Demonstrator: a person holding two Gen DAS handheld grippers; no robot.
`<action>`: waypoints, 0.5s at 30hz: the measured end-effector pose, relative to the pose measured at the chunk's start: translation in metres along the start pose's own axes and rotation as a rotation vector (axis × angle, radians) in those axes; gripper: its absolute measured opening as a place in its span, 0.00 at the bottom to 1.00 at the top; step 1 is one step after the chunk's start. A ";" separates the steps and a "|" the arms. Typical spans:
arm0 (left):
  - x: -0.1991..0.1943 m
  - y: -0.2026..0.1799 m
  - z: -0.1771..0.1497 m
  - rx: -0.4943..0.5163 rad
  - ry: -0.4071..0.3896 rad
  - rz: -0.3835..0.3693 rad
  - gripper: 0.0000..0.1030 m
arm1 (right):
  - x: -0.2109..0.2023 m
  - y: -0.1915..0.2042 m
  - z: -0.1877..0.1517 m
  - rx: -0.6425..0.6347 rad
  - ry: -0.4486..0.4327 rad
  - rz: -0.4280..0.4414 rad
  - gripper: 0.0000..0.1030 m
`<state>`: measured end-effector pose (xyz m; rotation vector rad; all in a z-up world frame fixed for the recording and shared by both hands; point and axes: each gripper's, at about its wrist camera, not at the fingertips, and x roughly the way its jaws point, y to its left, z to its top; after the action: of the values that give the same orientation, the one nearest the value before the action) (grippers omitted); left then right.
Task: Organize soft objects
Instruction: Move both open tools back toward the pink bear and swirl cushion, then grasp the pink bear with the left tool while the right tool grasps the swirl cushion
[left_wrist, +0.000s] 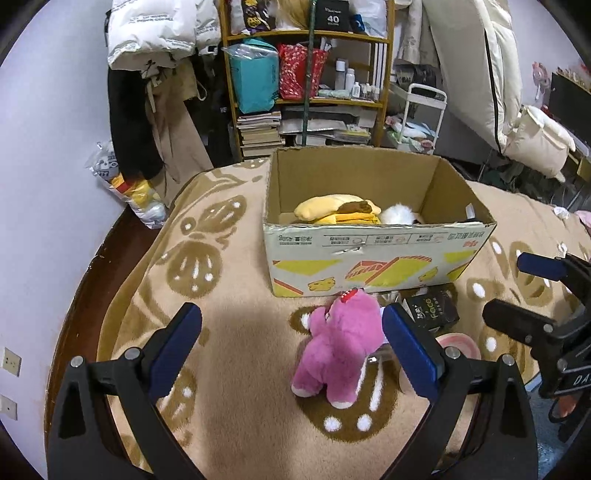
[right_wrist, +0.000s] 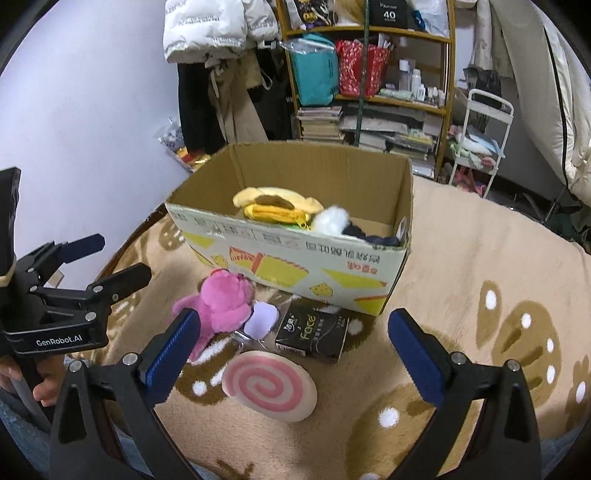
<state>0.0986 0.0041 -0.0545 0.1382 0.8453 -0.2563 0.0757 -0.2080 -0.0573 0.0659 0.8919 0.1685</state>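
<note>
Left gripper (left_wrist: 291, 343): fingers spread wide, empty; pink plush (left_wrist: 341, 350) between them on the blanket (left_wrist: 229, 332)
Right gripper (right_wrist: 295, 354): fingers apart, empty, above the swirl cushion (right_wrist: 271, 386)
Cardboard box (left_wrist: 376, 254): behind the plush; yellow plush (left_wrist: 338, 208) inside

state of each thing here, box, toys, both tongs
cardboard box: open, upright on the blanket, partly filled
yellow plush: inside the box
white fluffy toy: inside the box
pink plush: outside, lying on the blanket
swirl cushion: outside, flat on the blanket
black tissue pack: outside, before the box
left tongs: open, empty
right tongs: open, empty
</note>
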 end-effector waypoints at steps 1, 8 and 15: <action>0.003 0.000 0.001 0.002 0.004 -0.004 0.94 | 0.004 0.000 -0.001 -0.001 0.010 0.000 1.00; 0.024 -0.003 0.003 0.000 0.039 -0.027 0.94 | 0.024 -0.001 -0.003 -0.020 0.085 -0.014 1.00; 0.047 -0.003 -0.002 -0.003 0.120 -0.065 0.94 | 0.046 -0.004 -0.009 -0.003 0.172 0.001 1.00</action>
<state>0.1262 -0.0063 -0.0908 0.1244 0.9704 -0.3099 0.0976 -0.2039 -0.0987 0.0495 1.0627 0.1778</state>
